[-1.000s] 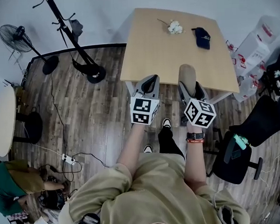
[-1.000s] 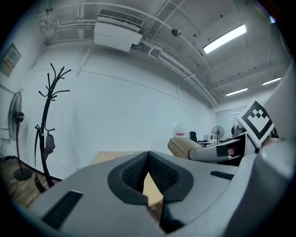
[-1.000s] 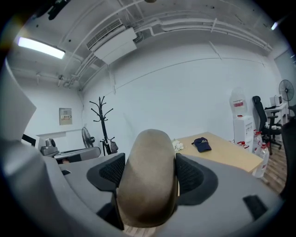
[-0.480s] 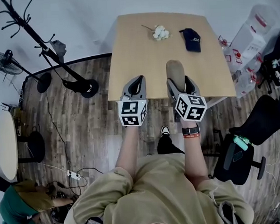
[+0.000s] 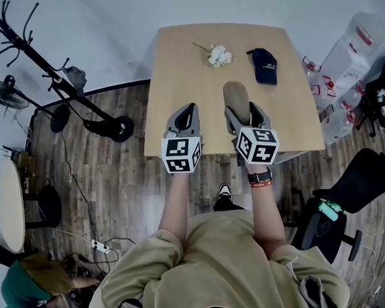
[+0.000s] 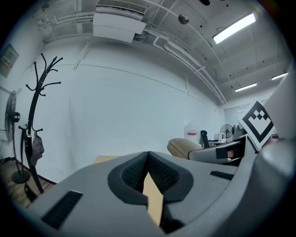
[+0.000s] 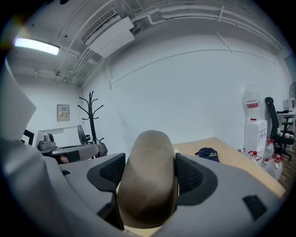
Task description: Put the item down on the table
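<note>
A tan, rounded, shoe-like item (image 5: 236, 96) sticks out forward from my right gripper (image 5: 240, 116), which is shut on it; it hangs over the near part of the light wooden table (image 5: 187, 66). In the right gripper view the item (image 7: 150, 180) fills the gap between both pads. My left gripper (image 5: 185, 119) hovers beside it over the table's near edge, shut with nothing in it; its pads (image 6: 134, 172) meet. The item (image 6: 182, 147) also shows at the right of the left gripper view.
White flowers (image 5: 219, 54) and a dark blue cap (image 5: 263, 64) lie at the table's far side. A coat stand (image 5: 51, 74) and a fan (image 5: 0, 90) stand at the left, a black office chair (image 5: 350, 186) and water bottles (image 5: 361, 42) at the right.
Both grippers have moved forward, from before the table's near edge to above it. The tan item stays held in the right gripper.
</note>
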Action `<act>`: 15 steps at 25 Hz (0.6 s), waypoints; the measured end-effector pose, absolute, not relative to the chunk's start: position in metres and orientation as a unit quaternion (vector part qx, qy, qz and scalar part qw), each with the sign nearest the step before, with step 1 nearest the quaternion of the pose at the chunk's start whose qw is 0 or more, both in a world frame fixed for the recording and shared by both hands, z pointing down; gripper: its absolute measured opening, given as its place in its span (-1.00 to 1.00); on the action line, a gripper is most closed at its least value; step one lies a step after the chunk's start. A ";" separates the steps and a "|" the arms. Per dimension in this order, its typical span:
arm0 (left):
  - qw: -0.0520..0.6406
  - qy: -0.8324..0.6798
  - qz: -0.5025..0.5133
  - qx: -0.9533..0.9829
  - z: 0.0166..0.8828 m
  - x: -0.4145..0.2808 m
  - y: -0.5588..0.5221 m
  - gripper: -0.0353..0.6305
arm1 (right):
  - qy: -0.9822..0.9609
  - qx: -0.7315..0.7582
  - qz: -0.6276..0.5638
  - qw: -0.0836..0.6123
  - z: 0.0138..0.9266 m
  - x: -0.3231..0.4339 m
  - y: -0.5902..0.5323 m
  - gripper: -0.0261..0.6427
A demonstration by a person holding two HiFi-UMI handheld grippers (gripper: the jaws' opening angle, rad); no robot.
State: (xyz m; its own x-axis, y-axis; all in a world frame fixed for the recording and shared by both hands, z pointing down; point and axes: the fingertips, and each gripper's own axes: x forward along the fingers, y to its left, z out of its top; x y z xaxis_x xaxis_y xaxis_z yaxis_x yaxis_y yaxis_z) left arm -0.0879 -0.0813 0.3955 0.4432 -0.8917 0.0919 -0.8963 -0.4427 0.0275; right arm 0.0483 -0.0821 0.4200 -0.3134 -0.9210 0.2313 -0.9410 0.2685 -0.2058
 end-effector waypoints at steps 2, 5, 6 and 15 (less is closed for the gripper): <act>0.035 -0.531 0.033 0.846 0.393 -0.083 -0.099 -0.82 | -0.797 0.583 0.154 0.030 0.418 0.055 -0.102 0.14; 0.033 -0.535 0.034 0.843 0.389 -0.075 -0.125 -0.82 | -0.800 0.580 0.151 0.026 0.414 0.065 -0.131 0.14; 0.033 -0.537 0.035 0.843 0.388 -0.072 -0.133 -0.82 | -0.801 0.579 0.149 0.026 0.413 0.068 -0.140 0.14; 0.034 -0.547 0.030 0.836 0.386 -0.022 -0.193 -0.82 | -0.815 0.561 0.144 0.027 0.409 0.106 -0.199 0.14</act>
